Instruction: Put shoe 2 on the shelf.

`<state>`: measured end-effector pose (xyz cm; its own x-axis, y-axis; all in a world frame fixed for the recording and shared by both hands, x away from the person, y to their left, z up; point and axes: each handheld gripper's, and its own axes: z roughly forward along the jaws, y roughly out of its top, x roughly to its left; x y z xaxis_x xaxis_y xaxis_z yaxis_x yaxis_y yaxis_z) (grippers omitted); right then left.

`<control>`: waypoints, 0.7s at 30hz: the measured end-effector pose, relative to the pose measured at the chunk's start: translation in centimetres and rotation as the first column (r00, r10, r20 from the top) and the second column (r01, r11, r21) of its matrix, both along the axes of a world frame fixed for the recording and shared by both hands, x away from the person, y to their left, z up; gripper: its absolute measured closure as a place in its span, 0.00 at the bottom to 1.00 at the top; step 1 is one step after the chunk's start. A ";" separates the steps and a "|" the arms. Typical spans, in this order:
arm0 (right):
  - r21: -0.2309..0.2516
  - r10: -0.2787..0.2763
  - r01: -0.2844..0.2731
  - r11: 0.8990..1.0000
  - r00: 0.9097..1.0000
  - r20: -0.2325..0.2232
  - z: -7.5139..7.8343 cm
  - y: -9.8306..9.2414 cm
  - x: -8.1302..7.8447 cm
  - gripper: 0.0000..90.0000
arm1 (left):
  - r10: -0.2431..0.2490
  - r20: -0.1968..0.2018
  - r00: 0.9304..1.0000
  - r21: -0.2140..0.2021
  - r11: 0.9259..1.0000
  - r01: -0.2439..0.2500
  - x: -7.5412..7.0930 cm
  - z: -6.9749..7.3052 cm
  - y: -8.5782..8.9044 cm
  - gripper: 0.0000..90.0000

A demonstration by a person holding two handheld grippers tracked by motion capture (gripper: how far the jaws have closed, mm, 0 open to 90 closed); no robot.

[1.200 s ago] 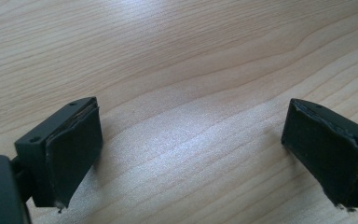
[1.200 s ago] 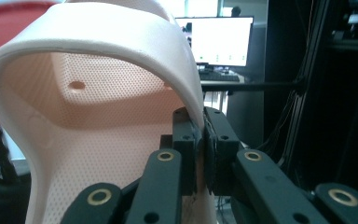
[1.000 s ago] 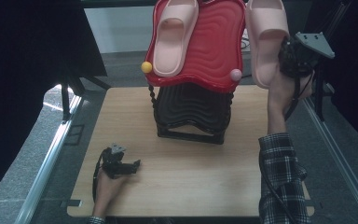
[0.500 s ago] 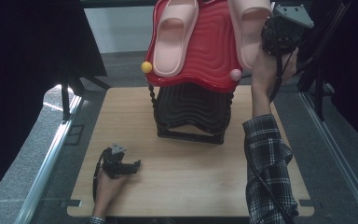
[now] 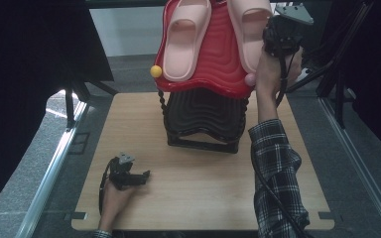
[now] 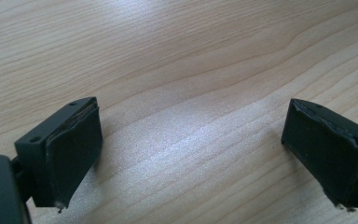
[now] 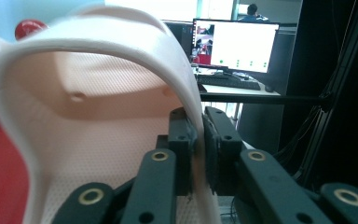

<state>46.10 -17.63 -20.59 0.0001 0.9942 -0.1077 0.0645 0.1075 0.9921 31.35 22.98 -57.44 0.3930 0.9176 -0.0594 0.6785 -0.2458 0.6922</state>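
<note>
Both slippers (image 5: 186, 42) on rack (image 5: 206, 74); right claw (image 5: 273, 37) pinching strap.

Right tool (image 5: 273, 37) raised, arm extended, jaws nearly closed, just opening slightly; left tool (image 5: 141, 176) low, jaws wide.

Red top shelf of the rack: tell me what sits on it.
Two pink slippers lie on the red shelf: the left slipper lies free, and the right hand-held gripper pinches the right slipper by its strap. The slippers cover the shelf beneath them.
</note>
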 end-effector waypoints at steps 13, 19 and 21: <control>0.019 0.065 -0.066 0.998 0.996 0.067 -0.1 -2.5 -2.5 0.75 | 0.003 -0.001 1.000 -0.001 1.000 -0.003 0.0 0.0 -0.1 0.05; 0.047 0.122 -0.127 0.991 0.989 0.088 -2.3 -5.3 -3.4 0.88 | 0.006 -0.001 1.000 0.000 1.000 -0.006 0.0 0.0 -0.1 0.05; 0.053 0.130 -0.136 0.989 0.987 0.090 -2.9 -5.7 -3.5 0.90 | 0.007 -0.001 1.000 -0.001 1.000 -0.007 0.0 0.0 -0.1 0.05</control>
<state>42.59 -23.30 -23.48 -0.1258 0.9906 -0.0546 -0.0324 0.0510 0.9982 31.34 22.88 -57.44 0.3866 0.9203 -0.0604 0.6808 -0.2406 0.6918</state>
